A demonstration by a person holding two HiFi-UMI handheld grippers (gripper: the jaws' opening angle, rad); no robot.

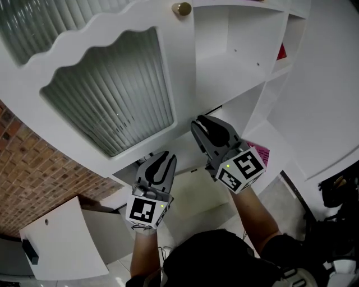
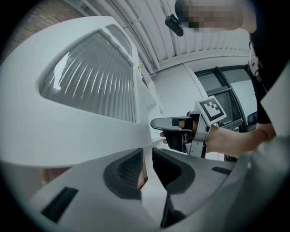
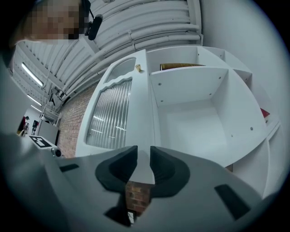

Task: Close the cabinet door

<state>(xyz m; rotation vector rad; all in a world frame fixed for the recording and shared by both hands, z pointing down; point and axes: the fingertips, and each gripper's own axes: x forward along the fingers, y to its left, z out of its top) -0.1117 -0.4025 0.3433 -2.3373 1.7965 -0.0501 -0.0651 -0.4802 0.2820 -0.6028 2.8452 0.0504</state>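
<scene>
As the head view looks down, the cabinet door (image 1: 106,84) stands swung open to the left, its brass knob (image 1: 181,8) at the top beside the bare white shelves (image 1: 241,61). Both forearms reach up and forward. The left gripper (image 1: 162,158) points at the door's lower edge and the right gripper (image 1: 201,124) sits just beside it, tilted toward the door's free edge.

In the left gripper view, the jaws stand a narrow slit apart and grip nothing, with the door's ribbed pane looming above.

In the right gripper view, the jaws are likewise narrowly parted and empty, aimed at the door's edge.
</scene>
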